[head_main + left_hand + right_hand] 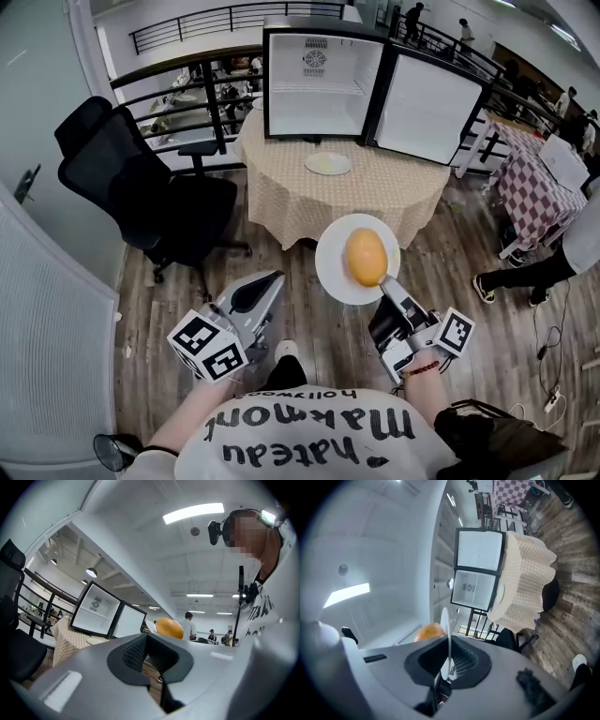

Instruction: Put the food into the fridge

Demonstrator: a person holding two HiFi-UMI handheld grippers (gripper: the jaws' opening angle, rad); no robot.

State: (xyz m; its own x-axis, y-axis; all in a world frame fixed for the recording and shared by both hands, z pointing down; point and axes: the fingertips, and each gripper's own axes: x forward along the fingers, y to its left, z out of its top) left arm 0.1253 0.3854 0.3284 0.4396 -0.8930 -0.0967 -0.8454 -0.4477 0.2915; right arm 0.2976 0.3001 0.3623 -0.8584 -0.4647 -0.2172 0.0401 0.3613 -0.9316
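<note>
Riding plate [334, 274] in right claw [384, 284] (food [366, 256])

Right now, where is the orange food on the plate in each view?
Head view: orange food at centre, on the white plate.
Left gripper view: food at centre, just above the jaws.
Right gripper view: food lower left, behind the plate's edge.
Shared landmark: the open fridge.

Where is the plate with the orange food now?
Head view, centre right: the plate is held by the right gripper over the floor, before the table.
</note>
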